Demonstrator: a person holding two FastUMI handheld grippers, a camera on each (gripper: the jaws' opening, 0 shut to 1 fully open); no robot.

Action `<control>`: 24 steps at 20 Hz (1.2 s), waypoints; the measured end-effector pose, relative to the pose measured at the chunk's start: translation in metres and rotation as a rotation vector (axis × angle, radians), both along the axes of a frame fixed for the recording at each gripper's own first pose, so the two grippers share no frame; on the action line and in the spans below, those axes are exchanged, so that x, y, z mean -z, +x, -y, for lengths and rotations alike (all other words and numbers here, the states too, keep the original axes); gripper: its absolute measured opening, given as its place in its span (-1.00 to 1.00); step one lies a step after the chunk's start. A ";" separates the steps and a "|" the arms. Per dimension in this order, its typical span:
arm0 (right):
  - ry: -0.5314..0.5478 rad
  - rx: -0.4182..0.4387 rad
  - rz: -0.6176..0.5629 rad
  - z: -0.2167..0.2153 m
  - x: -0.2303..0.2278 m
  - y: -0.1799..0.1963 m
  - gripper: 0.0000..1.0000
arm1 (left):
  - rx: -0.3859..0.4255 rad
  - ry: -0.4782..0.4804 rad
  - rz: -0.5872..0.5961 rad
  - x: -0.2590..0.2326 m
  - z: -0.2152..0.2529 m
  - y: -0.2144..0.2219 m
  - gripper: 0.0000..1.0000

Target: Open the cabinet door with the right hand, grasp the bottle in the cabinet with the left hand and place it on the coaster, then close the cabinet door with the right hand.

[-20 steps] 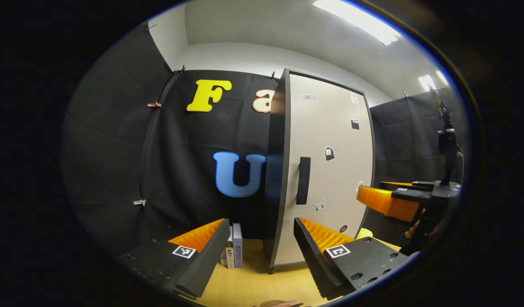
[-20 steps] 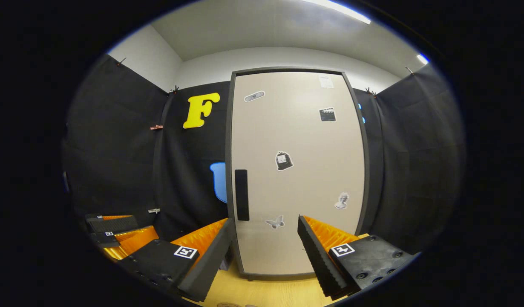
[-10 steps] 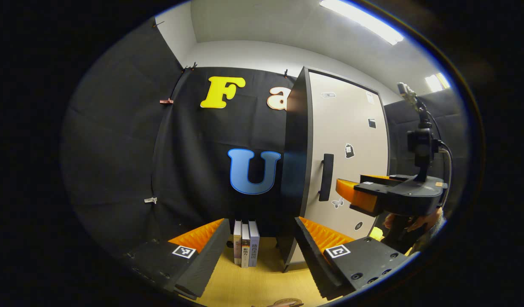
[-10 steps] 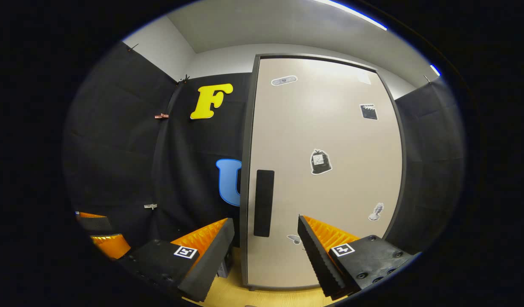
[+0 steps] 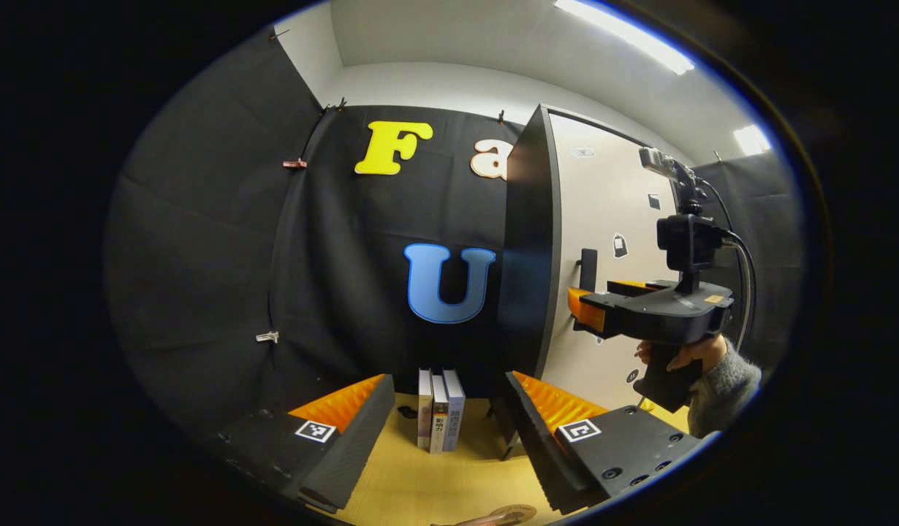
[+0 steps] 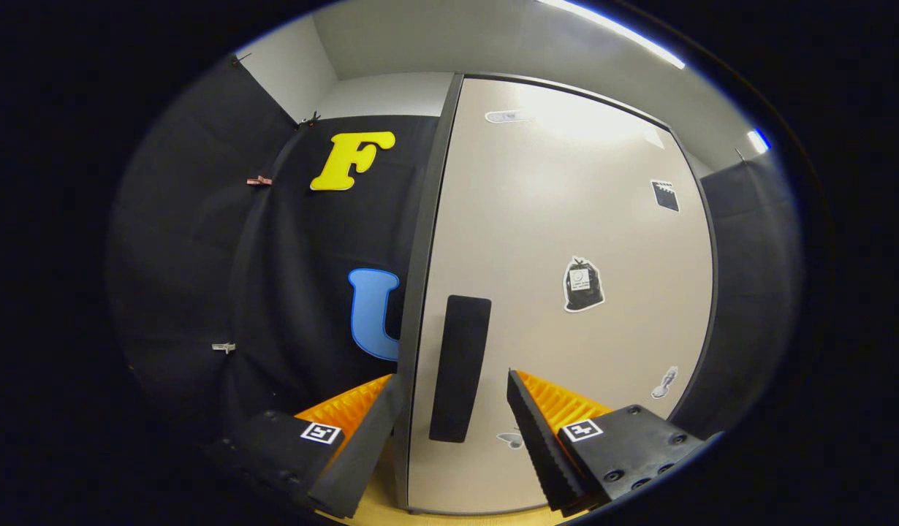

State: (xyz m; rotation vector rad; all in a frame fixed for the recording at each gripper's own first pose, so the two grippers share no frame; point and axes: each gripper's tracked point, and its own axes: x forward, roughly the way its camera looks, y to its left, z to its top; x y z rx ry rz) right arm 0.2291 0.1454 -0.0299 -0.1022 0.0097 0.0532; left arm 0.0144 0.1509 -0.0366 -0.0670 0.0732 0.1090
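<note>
Pale wooden tabletop [image 5: 413, 489] lay beneath both my grippers. My left gripper [image 5: 442, 431] hung with its fingers apart and empty, aimed past the cabinet's dark side [image 5: 526, 248] toward a short row of books [image 5: 441, 409] standing just left of it. My right gripper [image 6: 453, 431] also had its fingers apart, straddling the black door handle [image 6: 460, 369] but not yet pressing on it. The cabinet door [image 6: 566, 292] stood closed, so the bottle inside could not be inspected; its position is unknown. A round edge at the left view's bottom was possibly the coaster [image 5: 511, 513]. Risk, in my judgement: closing off-centre could let the handle slip out, or a skewed pull could shift the cabinet.
</note>
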 end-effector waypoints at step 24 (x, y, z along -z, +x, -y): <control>0.070 0.003 -0.104 0.013 0.009 -0.025 -0.89 | -0.069 -0.041 -0.016 -0.008 -0.030 -0.027 0.89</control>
